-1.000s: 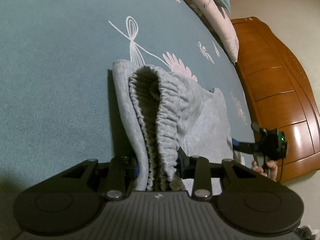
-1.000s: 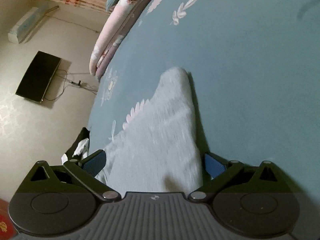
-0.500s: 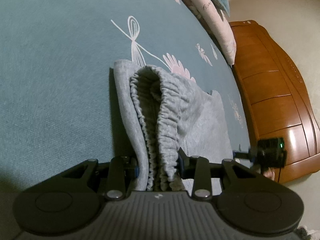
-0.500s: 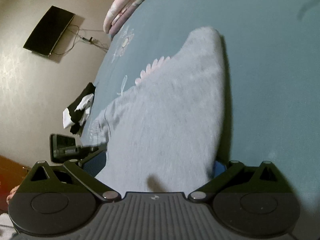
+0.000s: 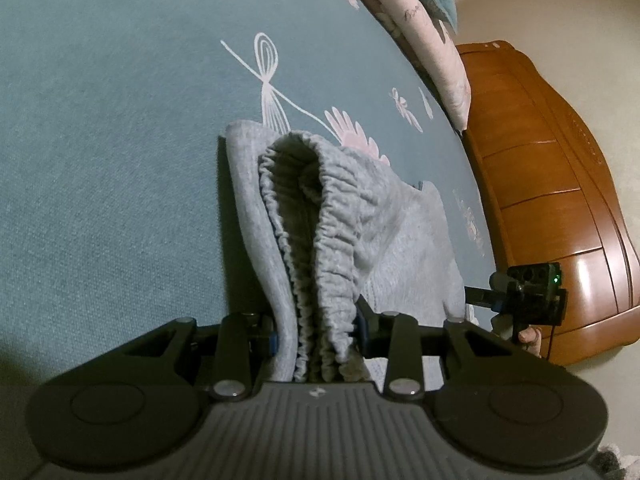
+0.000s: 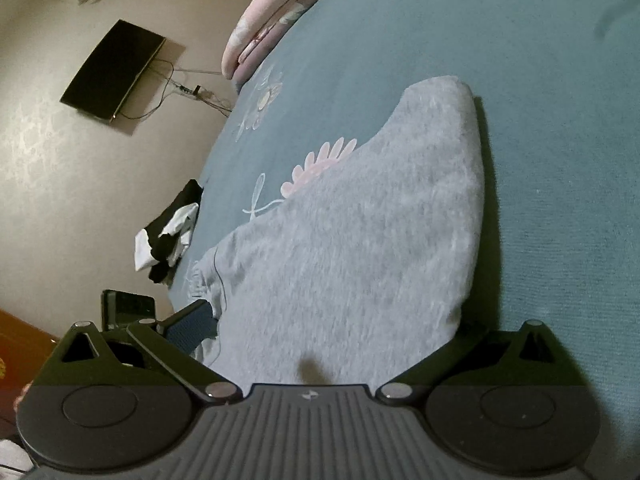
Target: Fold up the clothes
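Note:
Grey sweatpants [image 5: 404, 236] lie folded on a teal bed sheet. In the left wrist view my left gripper [image 5: 316, 330] is shut on the bunched elastic waistband [image 5: 332, 216], which stands up in a ridge. In the right wrist view the grey fabric [image 6: 360, 232] fills the gap of my right gripper [image 6: 332, 320]. Its jaws stand wide apart over the cloth; the left blue pad [image 6: 192, 322] shows and the right one is hidden under the fabric. The right gripper also shows in the left wrist view [image 5: 524, 292] at the bed's edge.
The teal sheet [image 5: 100, 140] has white and pink prints. Pink pillows [image 5: 420, 20] line the far edge. A wooden bed frame [image 5: 560, 200] stands at the right. Black and white clothes [image 6: 172, 232] hang at the bed's edge; a black screen [image 6: 112, 68] hangs on the wall.
My right gripper has slid further along the grey fabric toward the bed's edge, so more cloth fills its view. The left gripper holds the waistband in the same place.

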The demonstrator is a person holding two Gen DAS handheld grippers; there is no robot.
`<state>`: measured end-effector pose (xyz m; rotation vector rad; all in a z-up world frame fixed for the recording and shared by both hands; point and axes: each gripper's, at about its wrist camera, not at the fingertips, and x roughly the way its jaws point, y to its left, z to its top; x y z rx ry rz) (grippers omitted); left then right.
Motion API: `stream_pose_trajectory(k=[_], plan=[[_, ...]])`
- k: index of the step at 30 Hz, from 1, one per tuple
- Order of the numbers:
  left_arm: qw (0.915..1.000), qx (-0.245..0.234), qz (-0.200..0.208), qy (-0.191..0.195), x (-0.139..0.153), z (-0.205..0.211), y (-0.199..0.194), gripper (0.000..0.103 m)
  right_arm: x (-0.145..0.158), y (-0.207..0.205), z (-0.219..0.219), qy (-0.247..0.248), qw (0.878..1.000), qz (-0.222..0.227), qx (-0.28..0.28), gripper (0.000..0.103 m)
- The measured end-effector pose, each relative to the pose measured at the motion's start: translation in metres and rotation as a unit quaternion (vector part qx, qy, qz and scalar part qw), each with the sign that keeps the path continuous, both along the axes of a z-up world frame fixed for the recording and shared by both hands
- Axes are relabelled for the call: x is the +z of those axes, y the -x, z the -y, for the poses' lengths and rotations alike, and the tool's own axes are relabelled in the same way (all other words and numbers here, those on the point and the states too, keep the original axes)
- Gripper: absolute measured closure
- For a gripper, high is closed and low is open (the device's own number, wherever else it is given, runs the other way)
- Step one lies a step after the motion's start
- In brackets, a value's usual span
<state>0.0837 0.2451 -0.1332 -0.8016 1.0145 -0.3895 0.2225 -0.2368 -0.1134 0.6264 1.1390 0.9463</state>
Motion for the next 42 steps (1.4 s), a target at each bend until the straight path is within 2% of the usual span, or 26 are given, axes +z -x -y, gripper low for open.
stream_pose_trajectory(k=[6,8,11,12,14,15,18,30,38,42], plan=[[1.0000,0.002,-0.001,-0.003,0.000,0.001,0.000,0.067,0.002,0.001,-0.007,0.025,1.000,0.007,0.002,0.003],[1.0000,0.002,-0.002,-0.006,0.001,0.002,0.000,0.067,0.003,0.002,-0.008,0.036,0.999,0.013,0.001,0.008],[0.9999,0.003,-0.002,-0.010,0.003,0.005,0.000,0.067,0.003,0.004,-0.003,0.055,0.998,0.014,-0.008,0.024],[0.9999,0.003,-0.003,-0.012,0.004,0.005,0.000,0.067,0.001,0.003,0.000,0.063,0.998,0.012,-0.014,0.035],[0.9998,0.005,-0.004,-0.016,0.005,0.007,0.000,0.067,-0.001,0.002,0.005,0.100,0.994,0.008,-0.032,0.071],[0.9997,0.005,-0.003,-0.022,0.006,0.009,0.000,0.067,-0.003,0.002,0.007,0.118,0.992,0.006,-0.041,0.094],[0.9992,0.005,-0.001,-0.039,0.010,0.014,0.000,0.067,-0.014,0.001,0.018,0.082,0.994,-0.026,-0.067,0.094],[0.9945,0.000,-0.007,-0.104,0.032,0.029,-0.004,0.072,0.012,0.026,-0.002,0.147,0.984,0.051,-0.087,0.090],[0.9898,-0.021,0.033,-0.137,0.071,0.045,-0.007,0.074,0.056,0.049,0.005,0.095,0.987,0.101,-0.075,0.091],[0.9852,-0.041,0.062,-0.154,0.094,0.063,-0.013,0.075,0.073,0.062,0.009,0.090,0.985,0.125,-0.075,0.091]])
